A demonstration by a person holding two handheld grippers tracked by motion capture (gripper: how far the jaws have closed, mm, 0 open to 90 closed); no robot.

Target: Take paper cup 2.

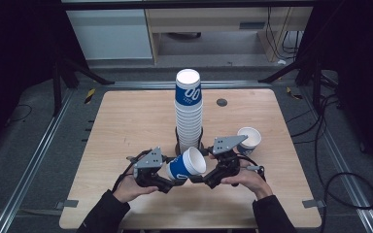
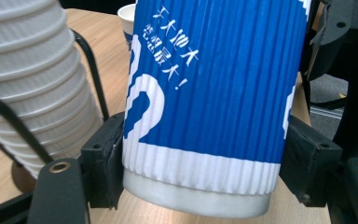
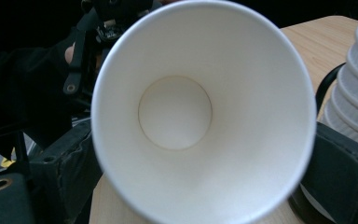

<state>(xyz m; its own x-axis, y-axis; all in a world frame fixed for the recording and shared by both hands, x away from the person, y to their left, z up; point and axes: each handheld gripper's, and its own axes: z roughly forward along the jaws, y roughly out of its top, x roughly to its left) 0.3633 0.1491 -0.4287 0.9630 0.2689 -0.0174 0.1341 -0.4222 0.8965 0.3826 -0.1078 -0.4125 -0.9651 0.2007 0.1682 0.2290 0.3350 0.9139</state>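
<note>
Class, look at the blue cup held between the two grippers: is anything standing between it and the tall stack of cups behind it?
Nothing visible blocks it. The held blue cup lies tipped just in front of the cup stack; the loose cup sits off to the right.

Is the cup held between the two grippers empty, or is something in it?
Empty. The right gripper view looks straight into the cup: bare white walls and a clean round bottom. In the high view it lies tipped on its side, mouth toward the right gripper.
</note>
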